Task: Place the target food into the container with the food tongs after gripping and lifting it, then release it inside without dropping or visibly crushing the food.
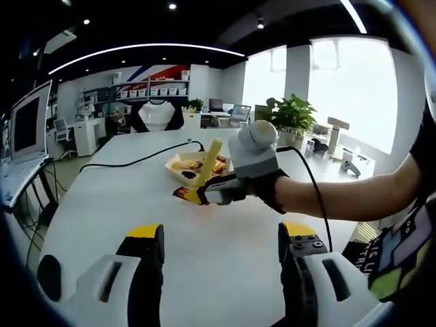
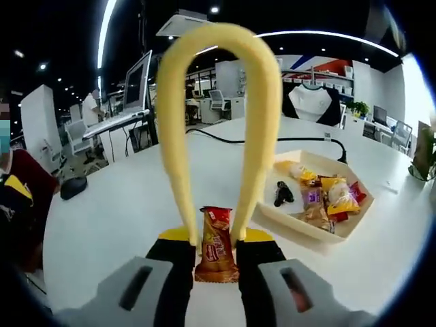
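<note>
- Right hand-held gripper (image 2: 216, 255) of mine is clenched on the yellow food tongs (image 2: 219, 102), whose tips pinch a red-and-orange snack packet (image 2: 216, 246) above the white desk (image 2: 122, 211).
- Just beside it, the white container (image 2: 300, 225) holds other wrapped snacks.
- Left hand-held gripper (image 1: 221, 248) hangs released over the desk, jaws apart, grasping nothing.

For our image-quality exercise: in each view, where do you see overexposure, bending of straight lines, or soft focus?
Left gripper view: the windows behind the plant are blown out white, and the ceiling light strip bows into an arc. Right gripper view: the yellow tongs loom large and slightly soft, the table edge curves, while the snack packet stays fairly sharp.
</note>
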A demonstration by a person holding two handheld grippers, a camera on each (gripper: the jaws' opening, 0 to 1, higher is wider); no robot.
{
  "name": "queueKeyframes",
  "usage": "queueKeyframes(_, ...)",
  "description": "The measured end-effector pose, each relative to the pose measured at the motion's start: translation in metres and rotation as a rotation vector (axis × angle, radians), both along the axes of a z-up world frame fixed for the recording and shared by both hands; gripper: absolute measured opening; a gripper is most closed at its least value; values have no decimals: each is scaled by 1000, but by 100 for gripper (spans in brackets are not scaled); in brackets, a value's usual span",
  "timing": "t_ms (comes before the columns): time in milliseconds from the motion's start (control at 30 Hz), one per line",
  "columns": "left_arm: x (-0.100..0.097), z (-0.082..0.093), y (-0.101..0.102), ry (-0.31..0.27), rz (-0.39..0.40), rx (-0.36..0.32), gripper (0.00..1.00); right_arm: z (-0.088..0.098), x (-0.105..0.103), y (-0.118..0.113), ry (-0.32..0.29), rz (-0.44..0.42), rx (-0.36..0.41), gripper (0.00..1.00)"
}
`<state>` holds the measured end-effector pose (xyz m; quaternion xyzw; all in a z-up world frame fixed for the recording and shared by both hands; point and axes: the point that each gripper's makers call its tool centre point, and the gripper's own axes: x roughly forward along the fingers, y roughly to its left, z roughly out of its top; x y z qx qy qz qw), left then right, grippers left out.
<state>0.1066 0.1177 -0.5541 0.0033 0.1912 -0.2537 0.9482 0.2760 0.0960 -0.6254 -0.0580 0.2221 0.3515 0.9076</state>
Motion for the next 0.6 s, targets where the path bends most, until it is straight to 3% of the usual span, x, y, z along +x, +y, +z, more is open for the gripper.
queueKeyframes(167,0,1,-2,-6,-11,-2,72,24,14,-12,-22,-37,51,20)
queueKeyframes(600,1,9,3,-22,11,-31,72,60,63,-43,-77,-70,36,20)
